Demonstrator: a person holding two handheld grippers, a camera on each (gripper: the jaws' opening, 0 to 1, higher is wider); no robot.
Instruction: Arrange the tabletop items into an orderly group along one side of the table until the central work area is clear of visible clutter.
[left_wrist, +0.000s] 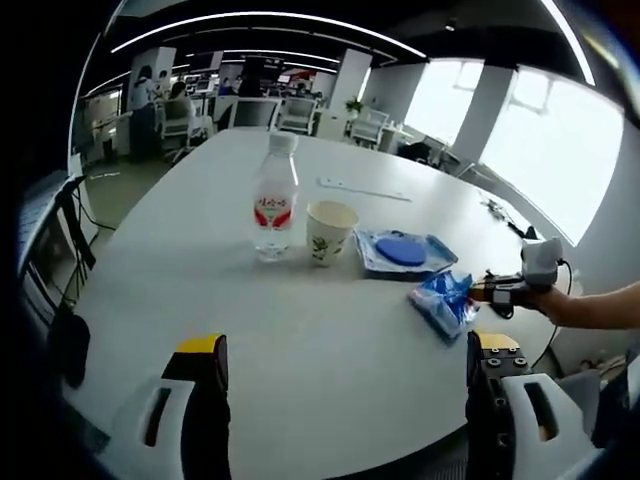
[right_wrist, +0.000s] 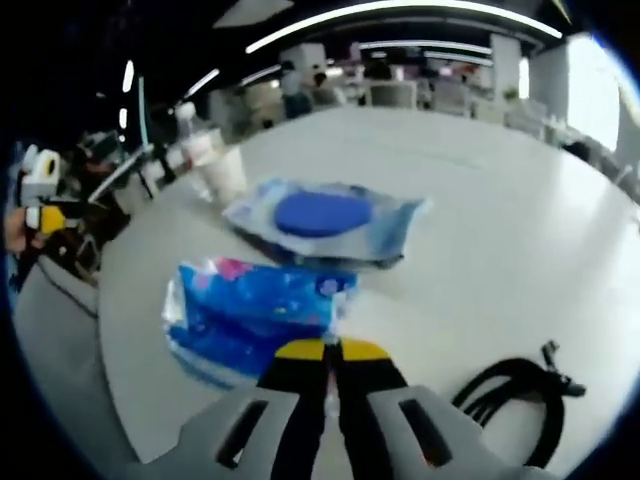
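On the white table (left_wrist: 200, 300) stand a clear water bottle (left_wrist: 275, 200) with a red label and, to its right, a paper cup (left_wrist: 330, 232). Right of the cup lies a clear packet with a round blue lid (left_wrist: 403, 250), and nearer me a blue wipes packet (left_wrist: 445, 300). My left gripper (left_wrist: 348, 352) hovers open over the near edge, nothing between its jaws. My right gripper (left_wrist: 483, 293), held by a hand, comes in from the right. In the right gripper view it (right_wrist: 325, 350) is shut on the edge of the blue wipes packet (right_wrist: 250, 315), with the lidded packet (right_wrist: 320, 215) just beyond.
A black cable (right_wrist: 510, 385) coils on the table right of my right gripper. A thin white strip (left_wrist: 365, 190) lies far back on the table. Office chairs (left_wrist: 295, 112) and people stand beyond the far end. The left gripper (right_wrist: 50, 225) shows past the table's edge.
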